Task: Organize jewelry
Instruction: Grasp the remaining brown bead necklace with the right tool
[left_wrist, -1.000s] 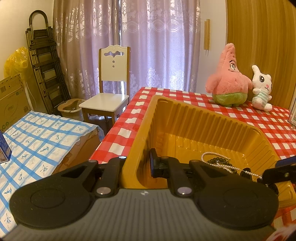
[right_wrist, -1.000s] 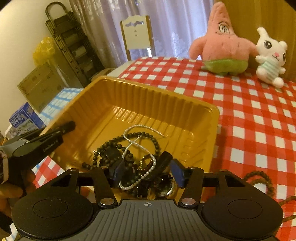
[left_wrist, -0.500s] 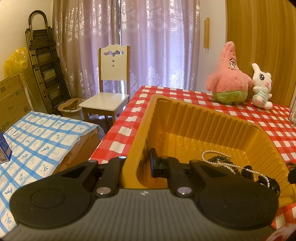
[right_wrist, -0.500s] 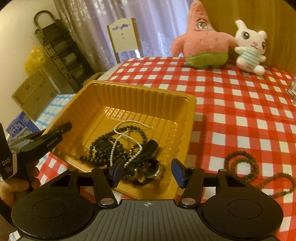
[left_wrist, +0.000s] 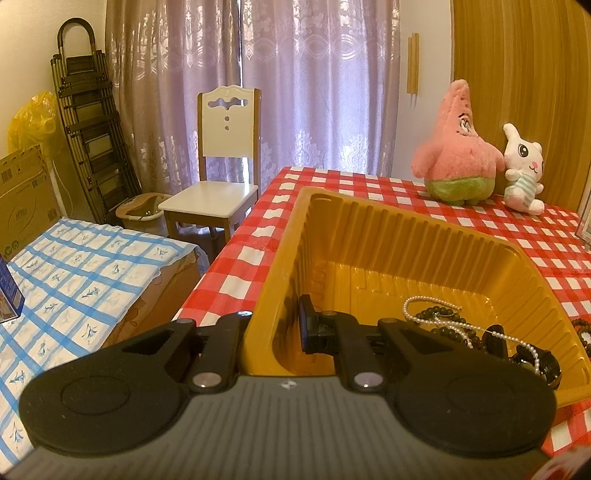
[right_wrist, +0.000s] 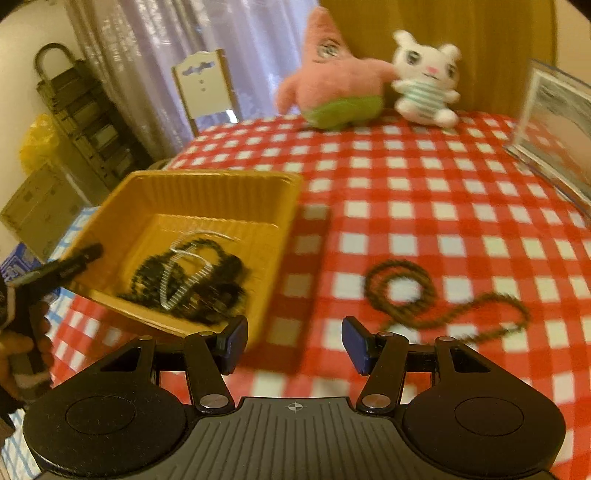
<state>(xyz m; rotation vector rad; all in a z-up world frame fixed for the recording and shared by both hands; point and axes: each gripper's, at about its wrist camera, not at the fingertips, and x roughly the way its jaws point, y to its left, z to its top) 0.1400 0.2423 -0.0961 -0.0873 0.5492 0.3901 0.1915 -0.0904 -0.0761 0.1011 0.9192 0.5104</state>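
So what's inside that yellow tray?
The tray holds a tangle of dark bead strands with a white pearl string across them. Whatever lies beneath the pile is covered.

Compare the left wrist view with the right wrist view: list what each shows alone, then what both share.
Left wrist only: the left gripper clamped on the yellow tray wall, and a blue-checked cloth.

Right wrist only: the open right gripper, a brown bead necklace loose on the tablecloth, and a clear frame.

Both: tray, jewelry pile, plush toys, white chair.
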